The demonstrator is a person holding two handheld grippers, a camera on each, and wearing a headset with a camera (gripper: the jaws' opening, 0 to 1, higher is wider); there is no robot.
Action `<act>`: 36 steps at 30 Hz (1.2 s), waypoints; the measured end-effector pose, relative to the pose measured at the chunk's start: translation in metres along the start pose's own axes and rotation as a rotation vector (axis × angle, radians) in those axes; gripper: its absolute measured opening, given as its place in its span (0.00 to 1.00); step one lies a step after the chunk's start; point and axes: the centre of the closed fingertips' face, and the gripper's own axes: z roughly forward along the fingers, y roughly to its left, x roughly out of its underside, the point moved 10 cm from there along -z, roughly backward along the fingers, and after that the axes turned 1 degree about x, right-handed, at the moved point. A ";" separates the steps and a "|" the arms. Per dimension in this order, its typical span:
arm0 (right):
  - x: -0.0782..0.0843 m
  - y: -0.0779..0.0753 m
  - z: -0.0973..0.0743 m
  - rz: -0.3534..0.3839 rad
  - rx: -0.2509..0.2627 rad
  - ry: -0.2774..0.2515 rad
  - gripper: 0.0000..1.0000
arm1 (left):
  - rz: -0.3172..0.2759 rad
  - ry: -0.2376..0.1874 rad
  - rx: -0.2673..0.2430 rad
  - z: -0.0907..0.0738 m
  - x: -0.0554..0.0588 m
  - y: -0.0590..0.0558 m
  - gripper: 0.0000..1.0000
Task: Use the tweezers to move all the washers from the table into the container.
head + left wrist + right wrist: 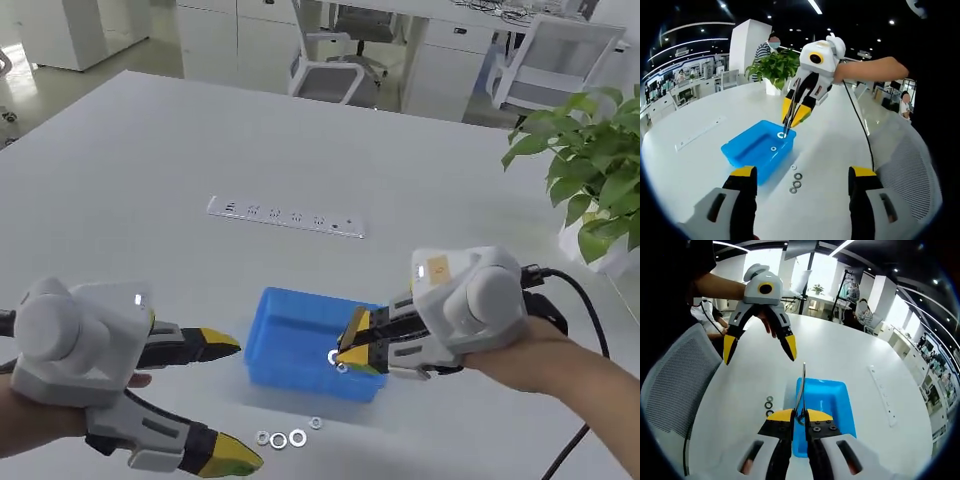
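A blue container sits on the white table near the front edge. My right gripper is shut on thin tweezers, whose tips hang over the container's near right corner with a washer at them. Another washer lies inside the container. Several washers lie on the table just in front of it, also seen as washers. My left gripper stands open to the left of the container, nothing between its jaws.
A white power strip lies further back on the table. A potted plant stands at the right edge. Office chairs and desks are beyond the table. A cable trails from the right gripper.
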 end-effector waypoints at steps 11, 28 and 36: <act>0.005 -0.020 0.017 -0.022 -0.027 -0.017 0.10 | -0.018 -0.020 -0.046 -0.003 0.004 -0.002 0.98; 0.028 -0.036 0.042 0.008 -0.069 -0.006 0.10 | -0.053 0.000 -0.058 -0.002 0.006 0.005 0.99; 0.037 -0.036 0.050 0.017 -0.093 0.006 0.10 | -0.057 -0.001 -0.058 0.002 0.002 0.011 0.99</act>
